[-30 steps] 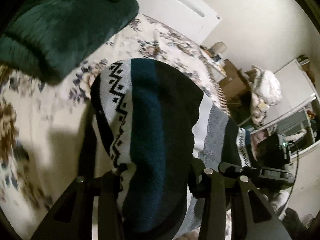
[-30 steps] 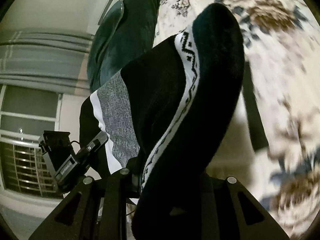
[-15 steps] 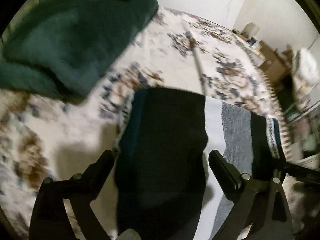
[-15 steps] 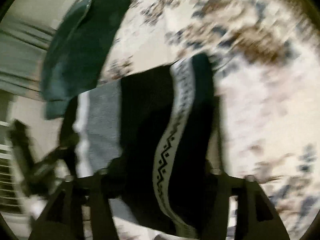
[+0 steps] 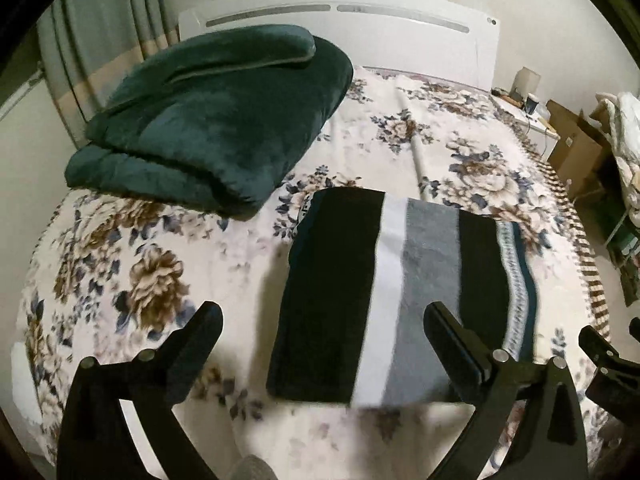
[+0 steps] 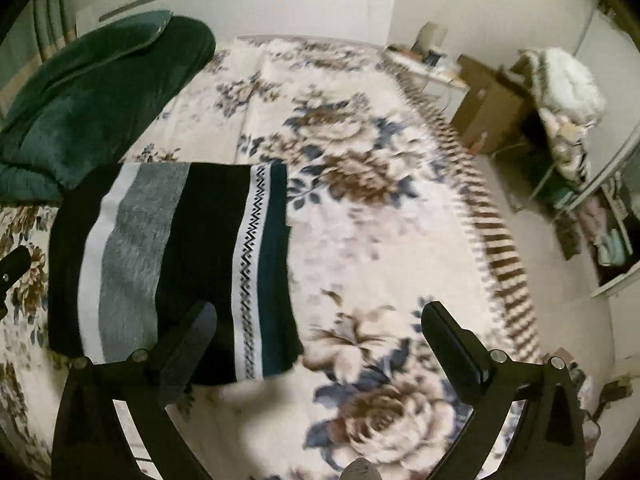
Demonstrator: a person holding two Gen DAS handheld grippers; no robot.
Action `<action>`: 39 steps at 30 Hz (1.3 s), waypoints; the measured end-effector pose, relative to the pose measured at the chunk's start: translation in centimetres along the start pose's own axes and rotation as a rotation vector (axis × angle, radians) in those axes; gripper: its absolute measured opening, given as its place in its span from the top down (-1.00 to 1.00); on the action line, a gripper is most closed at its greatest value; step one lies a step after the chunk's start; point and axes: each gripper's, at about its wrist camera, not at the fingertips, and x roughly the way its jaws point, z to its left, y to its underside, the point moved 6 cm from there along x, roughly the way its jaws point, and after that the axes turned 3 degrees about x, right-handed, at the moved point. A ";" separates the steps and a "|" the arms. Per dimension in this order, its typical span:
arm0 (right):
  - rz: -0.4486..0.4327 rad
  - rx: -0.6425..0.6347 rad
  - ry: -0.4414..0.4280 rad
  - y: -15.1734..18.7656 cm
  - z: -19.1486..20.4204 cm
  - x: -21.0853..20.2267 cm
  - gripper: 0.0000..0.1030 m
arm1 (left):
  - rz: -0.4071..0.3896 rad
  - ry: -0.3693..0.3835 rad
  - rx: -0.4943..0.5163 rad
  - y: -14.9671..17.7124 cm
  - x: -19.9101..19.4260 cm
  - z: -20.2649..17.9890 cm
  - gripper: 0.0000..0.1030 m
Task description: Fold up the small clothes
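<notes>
A striped knit garment [image 5: 400, 280] in black, white, grey and teal lies folded into a flat rectangle on the floral bedspread [image 5: 160, 264]. My left gripper [image 5: 320, 312] hovers above its near edge, jaws opening wide, and the pads touch no cloth. In the right wrist view the same garment [image 6: 160, 248] lies at the left, its zigzag band toward the middle. My right gripper [image 6: 319, 311] hangs above the garment's right edge and the bare bedspread [image 6: 380, 240], jaws opening, with nothing held. The right gripper's body shows at the left view's right edge.
A folded dark green blanket [image 5: 216, 120] sits at the bed's far left by the white headboard [image 5: 340, 20]. The bed's fringed right edge [image 6: 492, 220] drops to the floor. Cardboard boxes [image 6: 488, 112] and a pile of laundry [image 6: 568, 92] stand beyond it.
Both grippers held the garment up one second ago. They have let it go, opened wide and pulled up and back. The garment now lies folded flat on the bed.
</notes>
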 end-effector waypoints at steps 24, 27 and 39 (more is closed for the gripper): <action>-0.270 0.015 -0.018 5.9 -8.5 -38.2 -1.00 | -0.187 0.023 0.022 3.7 -31.9 -2.7 -0.99; -0.295 0.015 -0.037 7.0 -9.2 -41.9 -1.00 | -0.203 0.021 0.018 4.3 -34.7 -2.5 -0.99; -0.367 0.006 -0.108 10.8 -11.0 -52.8 -1.00 | -0.261 0.001 0.014 6.9 -42.8 -2.3 -0.99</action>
